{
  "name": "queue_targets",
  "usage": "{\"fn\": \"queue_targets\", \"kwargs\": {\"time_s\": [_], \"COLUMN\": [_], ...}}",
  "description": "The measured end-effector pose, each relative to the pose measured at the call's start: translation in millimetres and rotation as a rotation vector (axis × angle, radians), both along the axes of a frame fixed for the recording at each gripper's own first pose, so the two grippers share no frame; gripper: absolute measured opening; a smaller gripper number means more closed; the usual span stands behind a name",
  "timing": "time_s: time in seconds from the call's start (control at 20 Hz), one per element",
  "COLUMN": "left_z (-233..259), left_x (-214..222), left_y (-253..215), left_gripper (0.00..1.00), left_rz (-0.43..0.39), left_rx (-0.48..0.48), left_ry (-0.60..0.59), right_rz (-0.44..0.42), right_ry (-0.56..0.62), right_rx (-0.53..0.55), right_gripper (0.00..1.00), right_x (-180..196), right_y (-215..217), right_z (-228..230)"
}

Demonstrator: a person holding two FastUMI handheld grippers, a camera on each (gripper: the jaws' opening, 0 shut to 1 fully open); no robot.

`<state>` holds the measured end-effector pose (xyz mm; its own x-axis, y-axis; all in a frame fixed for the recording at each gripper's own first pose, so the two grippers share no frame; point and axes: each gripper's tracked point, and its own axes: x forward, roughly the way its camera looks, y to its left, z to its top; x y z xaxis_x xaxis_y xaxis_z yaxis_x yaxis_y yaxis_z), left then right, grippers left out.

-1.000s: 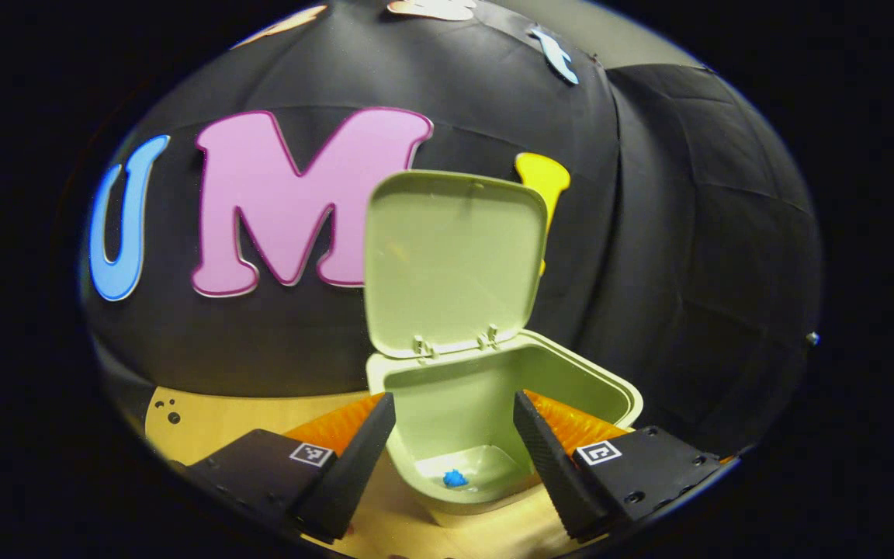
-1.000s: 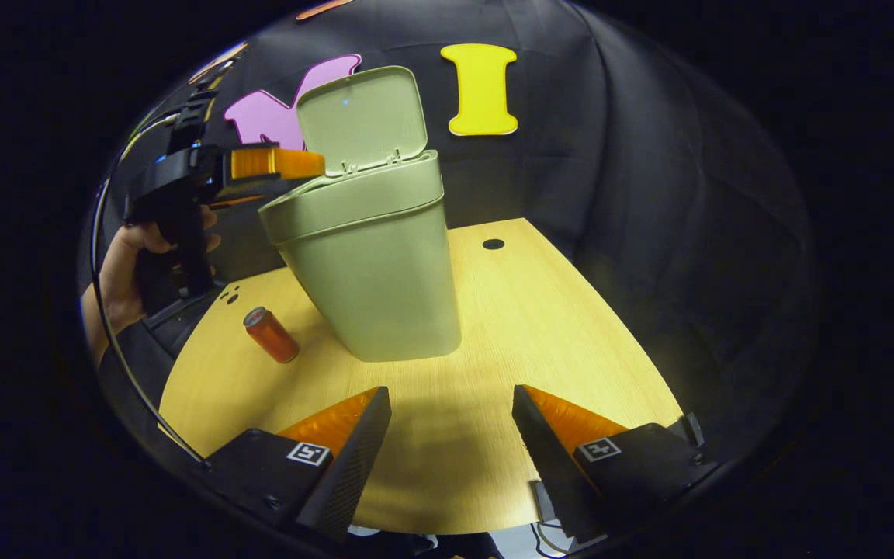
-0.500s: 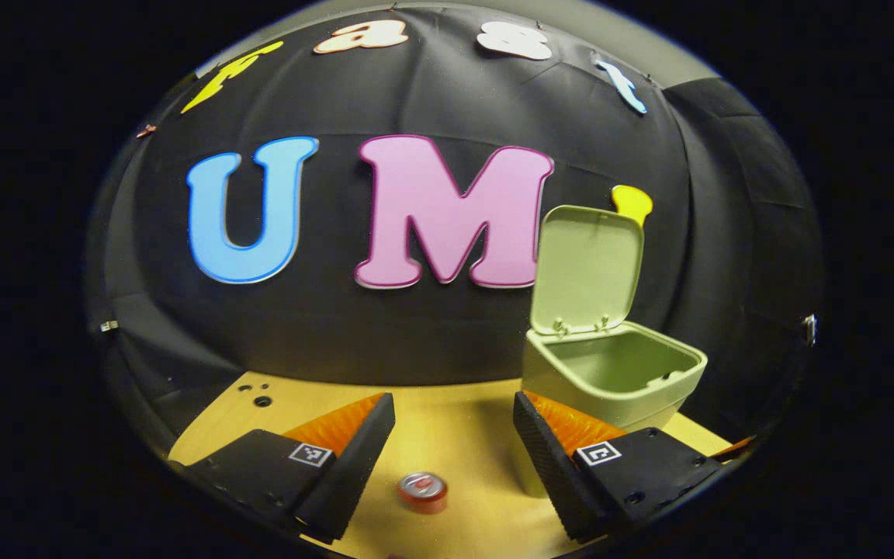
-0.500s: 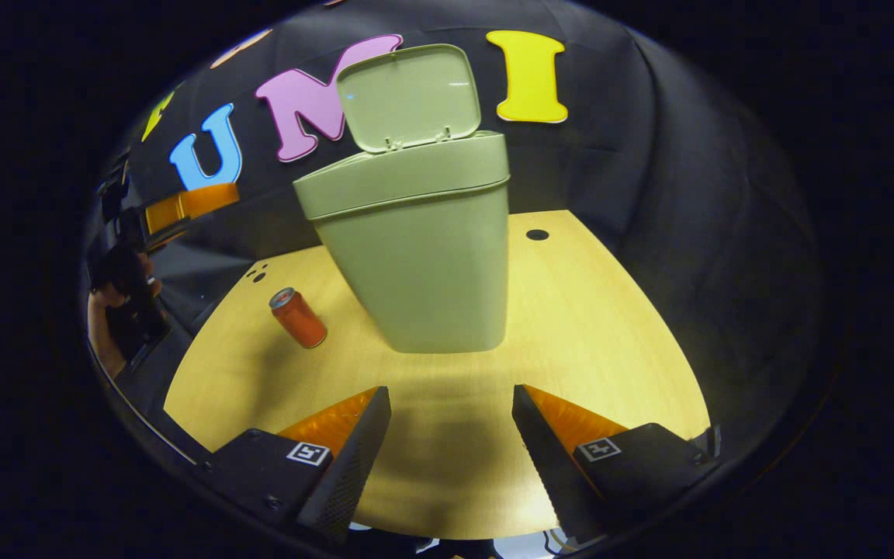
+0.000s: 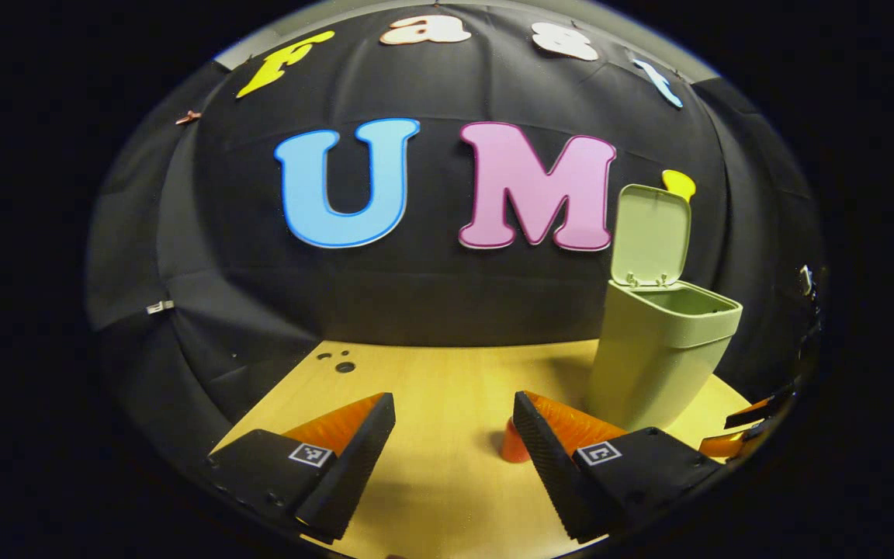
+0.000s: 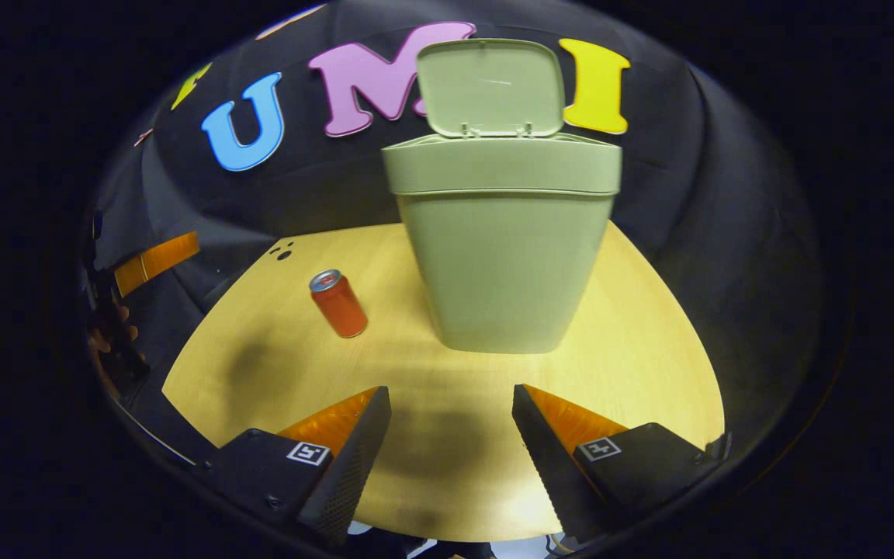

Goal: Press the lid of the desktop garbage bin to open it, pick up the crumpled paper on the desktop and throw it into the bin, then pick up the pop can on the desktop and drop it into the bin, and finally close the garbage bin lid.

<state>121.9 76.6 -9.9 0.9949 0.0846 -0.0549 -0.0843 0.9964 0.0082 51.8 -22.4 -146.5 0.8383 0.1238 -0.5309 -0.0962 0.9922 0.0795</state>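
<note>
Bin (image 6: 505,256) lid (image 6: 492,87) up; pop can (image 6: 338,303) upright beside it.

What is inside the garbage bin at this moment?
The garbage bin stands with its lid up. Past the rim, the left gripper view shows a strip of bare inner wall; the bottom and any contents are hidden by the bin's own walls.

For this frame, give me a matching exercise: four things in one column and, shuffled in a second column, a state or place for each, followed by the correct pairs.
Things:
1. bin lid
2. pop can
3. left gripper
4. desktop

States or places:
A. standing upright on the desktop, beside the bin
B. open, with nothing between its fingers
C. raised, tipped back on its hinge
D. bearing the bin and the can

Pairs: 1-C, 2-A, 3-B, 4-D
</note>
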Motion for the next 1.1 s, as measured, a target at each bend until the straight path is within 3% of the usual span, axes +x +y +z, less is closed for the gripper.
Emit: {"fn": "queue_targets", "kwargs": {"time_s": [0.35, 0.6, 1.1], "left_z": [-39, -84, -140], "left_x": [-42, -61, -105], "left_y": [65, 84, 109], "left_gripper": [0.98, 0.96, 0.96], "left_rz": [0.073, 0.11, 0.201], "left_rx": [-0.05, -0.158, -0.237], "left_ry": [0.071, 0.14, 0.247], "right_rz": [0.131, 0.199, 0.214], "right_ry": [-0.006, -0.012, 0.015], "right_rx": [-0.035, -0.054, -0.069], "right_gripper": [0.99, 0.99, 0.99], "right_x": [23, 50, 119], "right_y": [84, 125, 162], "right_z": [-7, -13, -36]}}
